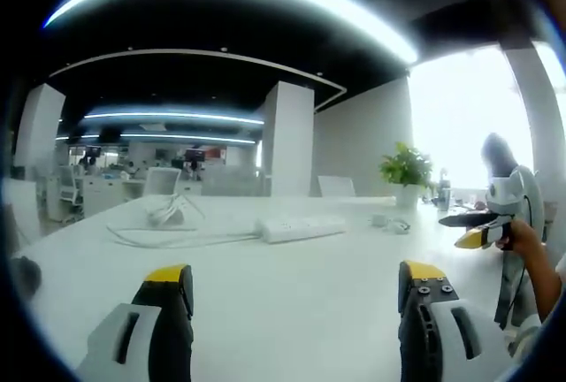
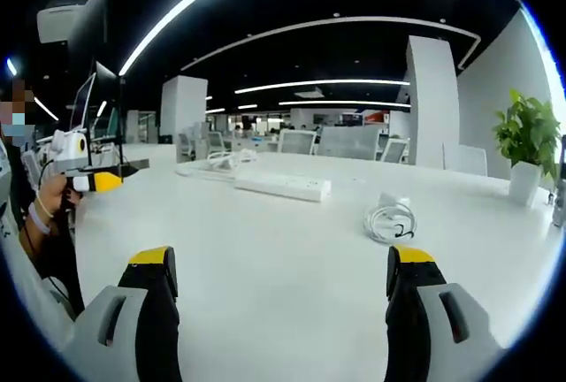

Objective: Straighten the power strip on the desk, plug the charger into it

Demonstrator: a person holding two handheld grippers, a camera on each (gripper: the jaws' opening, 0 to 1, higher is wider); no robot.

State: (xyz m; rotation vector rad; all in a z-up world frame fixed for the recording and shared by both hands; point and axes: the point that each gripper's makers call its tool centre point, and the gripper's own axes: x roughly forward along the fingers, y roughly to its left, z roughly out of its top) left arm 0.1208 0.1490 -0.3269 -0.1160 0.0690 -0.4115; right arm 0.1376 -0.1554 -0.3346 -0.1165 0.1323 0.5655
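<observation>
On the white desk (image 2: 292,249) lie a power strip (image 2: 283,187) and, seemingly, a coiled charger (image 2: 390,219); both the left gripper (image 1: 296,289) and the right gripper (image 2: 281,271) are spread, holding nothing.

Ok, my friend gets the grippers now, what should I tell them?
Left gripper: open, holding nothing, above the desk.
Right gripper: open, holding nothing too.
Power strip: lying at a slant mid-desk, its cord trailing off behind it.
Charger: with its coiled cable, on the desk near the plant, apart from the strip.
Done: nothing yet.
Left: straighten the strip, pick up the charger, plug it in.
</observation>
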